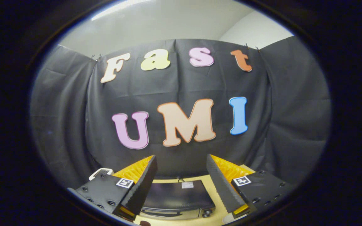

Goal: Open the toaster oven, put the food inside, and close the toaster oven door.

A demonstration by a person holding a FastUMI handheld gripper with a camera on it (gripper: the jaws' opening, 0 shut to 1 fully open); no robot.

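Toaster oven (pixel 177 196): dark top seen from above, low between the two fingers; sits on a pale yellow table (pixel 214 219); a knob shows at its front right corner
Gripper (pixel 181 163): raised above the oven, aimed at the booth's black cloth wall (pixel 174 84)
Fingers: spread wide apart, released; nothing between them
White object (pixel 101 172): just past the left finger; too little visible to identify
Food: cannot tell where
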